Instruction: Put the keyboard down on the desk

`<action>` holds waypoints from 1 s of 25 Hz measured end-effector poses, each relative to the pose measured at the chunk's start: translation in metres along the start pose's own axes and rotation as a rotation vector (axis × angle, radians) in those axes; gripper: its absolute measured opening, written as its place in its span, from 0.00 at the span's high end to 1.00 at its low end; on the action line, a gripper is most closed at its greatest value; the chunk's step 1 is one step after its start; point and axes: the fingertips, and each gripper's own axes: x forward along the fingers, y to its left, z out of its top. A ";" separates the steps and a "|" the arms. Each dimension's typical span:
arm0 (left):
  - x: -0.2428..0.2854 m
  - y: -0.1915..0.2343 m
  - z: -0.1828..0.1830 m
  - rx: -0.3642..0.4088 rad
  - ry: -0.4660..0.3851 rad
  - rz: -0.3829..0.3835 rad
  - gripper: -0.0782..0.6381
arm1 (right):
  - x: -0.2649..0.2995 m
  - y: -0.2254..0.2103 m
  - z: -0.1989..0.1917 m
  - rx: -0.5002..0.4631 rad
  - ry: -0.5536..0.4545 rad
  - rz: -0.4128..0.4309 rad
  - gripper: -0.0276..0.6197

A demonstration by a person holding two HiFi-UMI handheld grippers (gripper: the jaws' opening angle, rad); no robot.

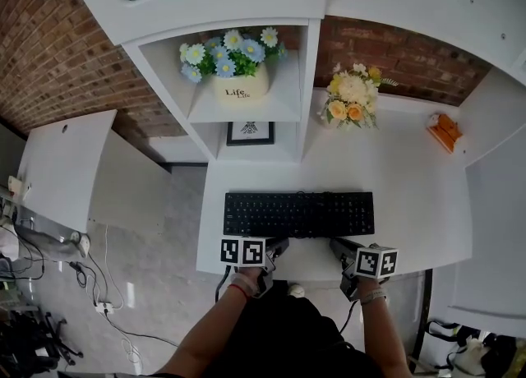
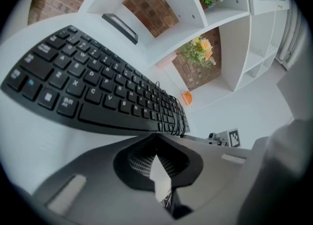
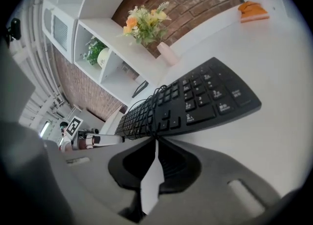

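Note:
The black keyboard (image 1: 298,214) lies flat on the white desk (image 1: 411,195), parallel to its near edge. My left gripper (image 1: 276,246) is at the keyboard's near edge, left of middle, and my right gripper (image 1: 340,246) is at the same edge toward the right end. In the left gripper view the jaws of the left gripper (image 2: 159,134) are shut, tips against the front rim of the keyboard (image 2: 98,92), with nothing between them. In the right gripper view the right gripper (image 3: 156,139) is likewise shut and empty, at the front rim of the keyboard (image 3: 195,104). A thin black cable (image 3: 155,97) loops over the keys.
A shelf unit at the back holds a cream pot of blue flowers (image 1: 238,80) and a small framed picture (image 1: 250,131). On the desk behind the keyboard stand a vase of yellow and white flowers (image 1: 349,101) and an orange object (image 1: 444,130). Cables lie on the floor (image 1: 99,302) at left.

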 end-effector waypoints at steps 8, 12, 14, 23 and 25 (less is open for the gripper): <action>-0.012 -0.006 0.015 0.070 -0.058 -0.009 0.89 | -0.009 0.001 0.004 0.001 -0.041 0.001 0.96; -0.022 0.000 0.014 0.133 -0.092 0.044 0.89 | -0.016 0.004 0.007 -0.062 -0.048 -0.012 0.96; -0.028 0.002 0.014 0.148 -0.108 0.062 0.89 | -0.022 0.008 0.012 -0.113 -0.071 -0.015 0.96; -0.058 0.005 0.026 0.195 -0.221 0.097 0.89 | -0.042 0.029 0.039 -0.317 -0.214 -0.043 0.96; -0.066 0.003 0.033 0.229 -0.260 0.109 0.89 | -0.050 0.036 0.048 -0.379 -0.252 -0.055 0.96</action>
